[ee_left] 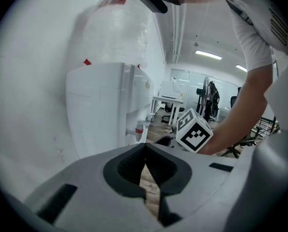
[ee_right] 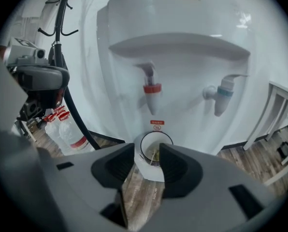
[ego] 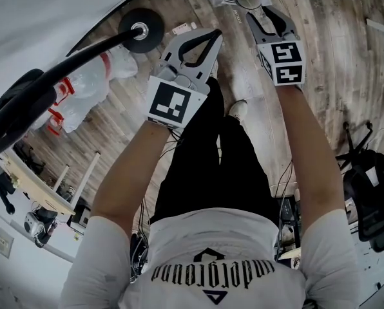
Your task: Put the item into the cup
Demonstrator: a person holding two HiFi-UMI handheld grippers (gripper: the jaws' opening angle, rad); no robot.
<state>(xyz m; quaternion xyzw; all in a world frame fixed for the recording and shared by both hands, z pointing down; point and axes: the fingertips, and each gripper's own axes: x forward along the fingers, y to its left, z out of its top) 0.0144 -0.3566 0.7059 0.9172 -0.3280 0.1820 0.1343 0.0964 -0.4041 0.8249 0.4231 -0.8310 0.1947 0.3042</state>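
Beneath the red tap [ee_right: 152,93] of the white water dispenser [ee_right: 182,57], the cup [ee_right: 151,171] is standing upright on the wooden floor [ee_right: 139,197], hard against the dispenser's base. The item [ee_right: 154,154] is lying inside the cup as a pale yellowish shape; what kind of thing it is cannot be made out. A blue tap [ee_right: 222,98] is projecting to the right of the red one.

The right gripper [ee_right: 148,151] is pointing down at the cup with its jaws standing wide apart. The cup is showing in the gap just at the jaw tips, and neither pad is seen pressing on it, so this gripper is gripping nothing.

The left gripper [ee_left: 145,145] is hanging just beside the right one, to its left in the head view. Its jaws are lying together, the tips meeting, with nothing between them; only floor is showing through the opening behind the tips.

To the left of the dispenser, the black coat stand [ee_right: 62,42] is rising from its round base, and clear plastic bottles [ee_right: 66,132] with red labels are lying on the floor near it.
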